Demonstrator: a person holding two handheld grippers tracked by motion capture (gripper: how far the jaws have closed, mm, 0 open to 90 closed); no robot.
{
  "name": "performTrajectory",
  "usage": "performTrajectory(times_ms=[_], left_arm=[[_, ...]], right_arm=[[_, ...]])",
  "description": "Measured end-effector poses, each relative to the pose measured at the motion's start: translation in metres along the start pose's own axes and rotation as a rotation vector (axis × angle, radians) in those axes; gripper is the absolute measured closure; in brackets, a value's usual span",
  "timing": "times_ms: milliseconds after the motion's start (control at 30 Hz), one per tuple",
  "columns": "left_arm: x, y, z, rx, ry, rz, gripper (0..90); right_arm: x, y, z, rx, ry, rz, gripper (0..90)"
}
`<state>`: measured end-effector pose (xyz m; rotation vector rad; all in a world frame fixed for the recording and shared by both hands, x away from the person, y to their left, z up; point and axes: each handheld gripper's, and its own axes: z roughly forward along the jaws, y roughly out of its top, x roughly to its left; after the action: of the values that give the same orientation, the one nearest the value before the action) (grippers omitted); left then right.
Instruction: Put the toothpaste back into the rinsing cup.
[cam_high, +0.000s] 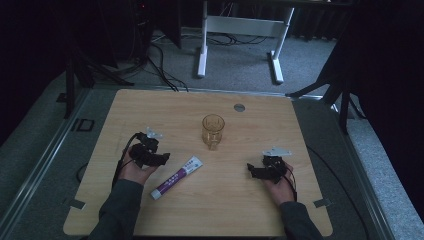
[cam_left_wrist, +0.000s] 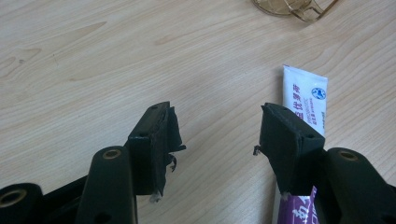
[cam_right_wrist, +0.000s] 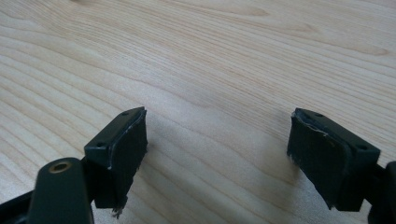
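Your left gripper (cam_high: 162, 158) sits just left of the toothpaste tube (cam_high: 177, 177), jaws apart and empty; the tube's long axis slants away toward the amber cup (cam_high: 213, 131). Your right gripper (cam_high: 251, 170), also spread with nothing between, rests well right of the tube, so the left is nearer.

Both forearms in from the bottom, left gripper (cam_high: 161, 159) and right gripper (cam_high: 251, 170) low over the table, jaws apart, pointing toward each other.

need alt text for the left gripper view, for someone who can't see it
The left gripper points its two black jaws, standing open with nothing between them, at a pale wooden table. A white and purple toothpaste tube lies flat beside and partly behind the right-hand jaw, and the base of a clear amber plastic cup shows at the top edge.
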<state>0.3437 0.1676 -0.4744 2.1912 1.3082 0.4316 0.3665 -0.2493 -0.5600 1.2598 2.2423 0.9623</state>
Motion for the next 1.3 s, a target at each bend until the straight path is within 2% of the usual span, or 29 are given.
performTrajectory(times_ms=[333, 533, 1200, 1300], left_arm=[[-0.004, 0.011, -0.005, 0.003, -0.004, 0.026, 43.5], [-0.005, 0.013, -0.010, -0.003, -0.008, 0.025, 43.3], [-0.011, 0.018, -0.019, 0.070, 0.013, 0.070, 43.5], [-0.011, 0.019, -0.018, 0.073, 0.000, 0.065, 43.5]], right_arm=[[0.000, 0.000, 0.000, 0.000, 0.000, 0.000, 19.7], [0.000, 0.000, 0.000, 0.000, 0.000, 0.000, 19.7], [0.000, 0.000, 0.000, 0.000, 0.000, 0.001, 19.7], [0.000, 0.000, 0.000, 0.001, 0.000, 0.002, 19.7]])
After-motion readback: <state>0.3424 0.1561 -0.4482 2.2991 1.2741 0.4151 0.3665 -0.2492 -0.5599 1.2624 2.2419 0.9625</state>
